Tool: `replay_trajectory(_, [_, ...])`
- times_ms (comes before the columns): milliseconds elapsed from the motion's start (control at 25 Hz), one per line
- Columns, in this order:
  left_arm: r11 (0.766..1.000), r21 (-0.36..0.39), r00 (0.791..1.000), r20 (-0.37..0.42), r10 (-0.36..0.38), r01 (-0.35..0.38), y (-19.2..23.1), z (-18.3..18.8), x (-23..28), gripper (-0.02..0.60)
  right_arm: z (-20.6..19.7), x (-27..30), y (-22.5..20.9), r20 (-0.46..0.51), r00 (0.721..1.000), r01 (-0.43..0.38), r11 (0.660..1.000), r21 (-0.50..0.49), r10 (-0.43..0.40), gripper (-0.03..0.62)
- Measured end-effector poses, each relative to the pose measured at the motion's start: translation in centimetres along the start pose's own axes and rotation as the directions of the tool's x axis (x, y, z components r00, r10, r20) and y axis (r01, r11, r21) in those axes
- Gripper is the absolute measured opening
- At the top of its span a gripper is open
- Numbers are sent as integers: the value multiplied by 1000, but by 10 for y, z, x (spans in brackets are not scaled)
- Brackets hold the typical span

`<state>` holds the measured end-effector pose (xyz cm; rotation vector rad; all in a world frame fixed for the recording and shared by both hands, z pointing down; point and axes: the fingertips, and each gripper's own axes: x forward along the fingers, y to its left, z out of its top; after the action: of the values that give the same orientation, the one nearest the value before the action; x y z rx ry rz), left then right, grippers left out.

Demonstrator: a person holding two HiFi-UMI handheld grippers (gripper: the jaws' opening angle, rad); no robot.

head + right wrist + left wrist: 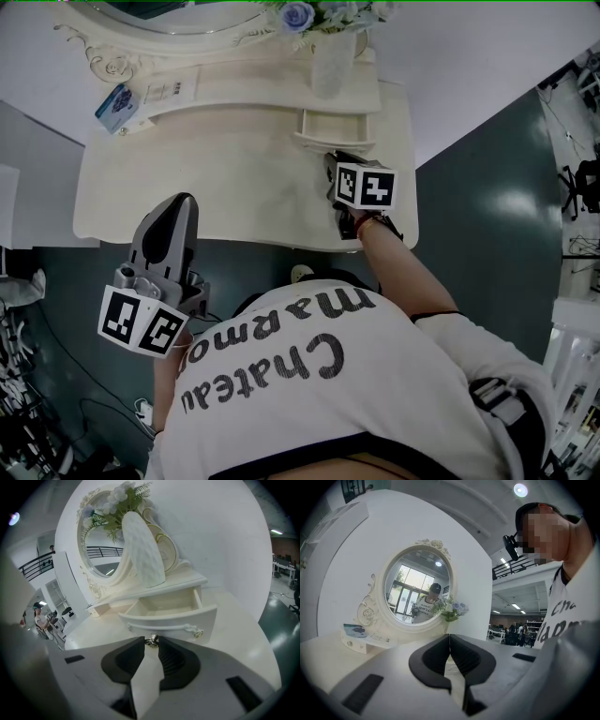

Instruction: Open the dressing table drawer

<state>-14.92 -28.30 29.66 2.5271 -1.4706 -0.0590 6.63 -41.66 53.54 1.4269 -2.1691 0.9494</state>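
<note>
— Dark floor lies around the cream dressing table in the head view, yes? Where is the right gripper?

— Yes. The right gripper is at the front of the small drawer. Its jaws are closed on the little metal knob of this drawer. One pad is on each side, and the knob sits just at the tips.

— Is the drawer open?

— It stands pulled out from under the raised shelf, and its inside shows pale and bare. In the head view it is in the upper middle of the frame, just above that gripper.

— What is around it?

— On the shelf above the drawer stands a white ribbed vase with pale flowers and green leaves. Behind the vase is the oval mirror with a carved frame. At the upper left of the head view a small blue packet lies on the same shelf.

— And the left gripper?

— The left gripper has its jaws together, with nothing between them. In the head view it is at the lower left, its tip above the near part of the table top, well apart from the drawer. Its own view looks at the mirror, where the reflection of a person in a white printed shirt shows.
</note>
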Motion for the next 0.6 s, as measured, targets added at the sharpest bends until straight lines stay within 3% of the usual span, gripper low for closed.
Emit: replay_trajectory(600, [1000,0,1000,-6,10,-10,-4,0,-7,23,-3,-3,1,-2,1000,-1,1000,-11,1,103])
